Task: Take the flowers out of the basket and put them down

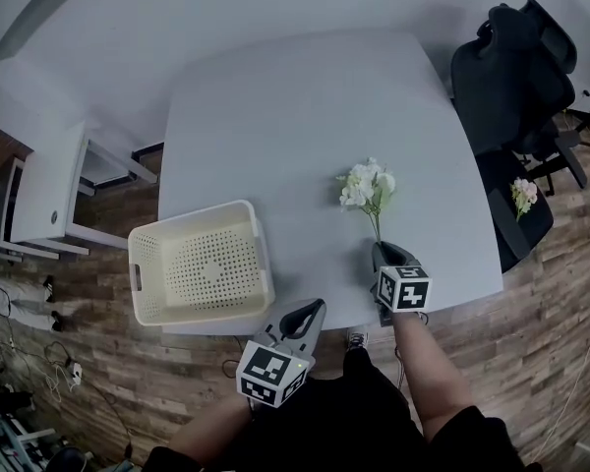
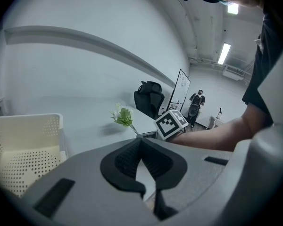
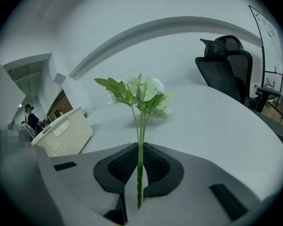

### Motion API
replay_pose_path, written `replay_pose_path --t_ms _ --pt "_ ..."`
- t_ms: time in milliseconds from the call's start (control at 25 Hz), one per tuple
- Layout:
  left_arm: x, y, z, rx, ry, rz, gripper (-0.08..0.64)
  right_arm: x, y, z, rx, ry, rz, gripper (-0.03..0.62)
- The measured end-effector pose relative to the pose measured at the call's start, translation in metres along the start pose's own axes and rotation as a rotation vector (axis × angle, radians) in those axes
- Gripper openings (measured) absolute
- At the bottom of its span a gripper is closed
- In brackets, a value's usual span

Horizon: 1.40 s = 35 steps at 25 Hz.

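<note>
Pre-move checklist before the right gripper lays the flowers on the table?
1. Grip: right gripper shut on the stems of the flowers: ok.
2. Out of the basket: ok, the flowers are over the table.
3. Nothing left in the basket: ok.
4. Bare table under the blooms: ok.
5. The left gripper shut, empty, off to the side: ok.
6. Blooms touching the table: cannot tell.

Flowers white + green — basket cream w/ dot-hole pattern; table pale grey; chair blk.
</note>
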State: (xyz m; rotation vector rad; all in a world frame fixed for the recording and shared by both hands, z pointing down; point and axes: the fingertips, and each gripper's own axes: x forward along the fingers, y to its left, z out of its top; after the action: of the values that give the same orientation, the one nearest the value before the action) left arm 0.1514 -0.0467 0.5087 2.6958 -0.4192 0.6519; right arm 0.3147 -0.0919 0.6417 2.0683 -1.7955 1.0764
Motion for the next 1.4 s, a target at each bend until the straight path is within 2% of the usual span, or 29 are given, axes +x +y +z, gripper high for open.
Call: replay_pose_path --t_ms 440,640,840,1160,1240,1320,1400 --pt "0.012 0.012 -0.009 -0.055 0.023 0.039 0.006 0.027 -0.015 -0.014 0.015 0.061 -0.019 0.043" --pt "0.014 0.011 -0.01 -0.07 0.029 0.037 0.006 0.033 -0.015 -0.018 0.017 0.076 -0.033 0.043" --pt "0.012 0.013 -0.01 -0.081 0.026 0.039 0.006 0.037 -0.019 -0.019 0.069 0.079 -0.048 0.044" --pt "0.012 0.006 -0.008 -0.09 0.013 0.021 0.006 0.038 -0.02 -0.023 0.102 0.107 -0.039 0.05" --pt "0.011 0.006 -0.008 -0.09 0.011 0.022 0.006 0.039 -0.019 -0.025 0.112 0.114 -0.027 0.07" --pt "0.009 0.006 -0.008 -0.089 0.01 0.026 0.006 0.04 -0.018 -0.027 0.121 0.12 -0.017 0.133" --pt "0.007 0.006 -0.007 -0.087 0.007 0.032 0.006 0.039 -0.017 -0.027 0.121 0.119 -0.015 0.135"
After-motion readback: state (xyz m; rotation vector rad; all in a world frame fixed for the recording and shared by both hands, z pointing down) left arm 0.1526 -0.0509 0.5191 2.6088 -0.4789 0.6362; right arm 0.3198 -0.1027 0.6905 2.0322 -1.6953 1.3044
